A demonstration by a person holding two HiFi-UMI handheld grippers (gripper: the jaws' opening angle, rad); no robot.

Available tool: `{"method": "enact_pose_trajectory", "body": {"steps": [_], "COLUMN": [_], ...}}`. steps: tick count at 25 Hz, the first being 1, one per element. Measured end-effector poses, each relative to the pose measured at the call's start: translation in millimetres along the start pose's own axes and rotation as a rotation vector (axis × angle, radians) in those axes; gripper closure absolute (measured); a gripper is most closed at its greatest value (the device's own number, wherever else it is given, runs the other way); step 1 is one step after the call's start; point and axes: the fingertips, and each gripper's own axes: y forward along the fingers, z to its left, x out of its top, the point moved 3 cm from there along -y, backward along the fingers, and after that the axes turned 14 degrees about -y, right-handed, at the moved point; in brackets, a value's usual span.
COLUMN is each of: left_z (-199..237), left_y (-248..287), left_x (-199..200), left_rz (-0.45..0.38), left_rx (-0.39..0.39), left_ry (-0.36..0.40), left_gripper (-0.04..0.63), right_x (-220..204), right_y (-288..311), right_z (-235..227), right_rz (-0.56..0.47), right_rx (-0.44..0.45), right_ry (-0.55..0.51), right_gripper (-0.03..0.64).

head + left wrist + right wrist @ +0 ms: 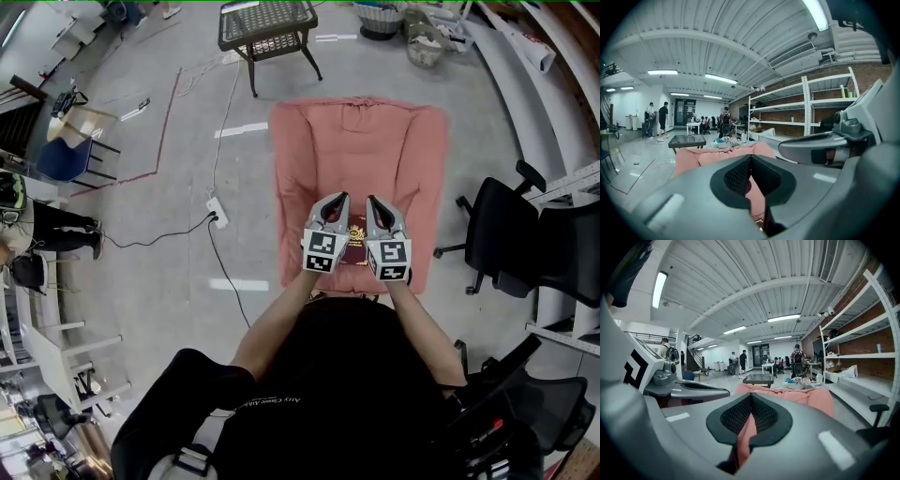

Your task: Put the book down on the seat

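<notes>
**Both grippers clenched and empty; book lies between them at the seat's near edge**

- On the left gripper (751, 157) the fingers (737, 176) are clenched tip to tip with nothing gripped. Salmon cushion shows through the slit below the tips.
- The right gripper (751, 395) is the same: fingers (765, 414) pressed together and empty, with cushion in the gap beneath.
- The two grippers sit side by side and near each other, both aimed at the backrest with tips leaning slightly inward. The marker cubes (322, 251) face up toward the head camera.
- The book (356, 240) has a dark red cover with a gold emblem. It shows in the channel between the two gripper bodies, over the near part of the seat (356, 141). One corner shows below the left fingers. I cannot tell whether it lies flat on the cushion or touches either gripper body.
- The seat is a salmon-pink padded chair with its back on the far side from the person.
- Around it is grey floor (169, 281).
  - A dark mesh-top table (267, 23) stands beyond the seat.
  - A black office chair (506, 234) stands to the right.
  - A white power strip (217, 212) with its cable lies to the left.
  - White shelving (787, 108) runs along a brick wall.
</notes>
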Motion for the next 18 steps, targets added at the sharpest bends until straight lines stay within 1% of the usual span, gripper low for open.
{"method": "enact_pose_trajectory", "body": {"steps": [4, 8, 14, 18], "left_z": [10, 9, 12, 12], "left_y": [-2, 0, -1, -1], "left_x": [-7, -7, -9, -11], "left_rz": [0.006, 0.011, 0.015, 0.022], "left_rx": [0.036, 0.038, 0.048, 0.044], "left_ry": [-0.041, -0.034, -0.044, -0.048], "left_gripper": [0.594, 0.594, 0.594, 0.594], "right_x": [-7, -14, -25, -24], "right_y": [1, 1, 0, 0], "right_z": [-1, -3, -3, -2], "right_rz": [0.017, 0.037, 0.069, 0.074], "right_rx": [-0.008, -0.002, 0.005, 0.003], "right_ry": [0.013, 0.007, 0.007, 0.003], "right_gripper": [0.606, 0.607, 0.607, 0.607]}}
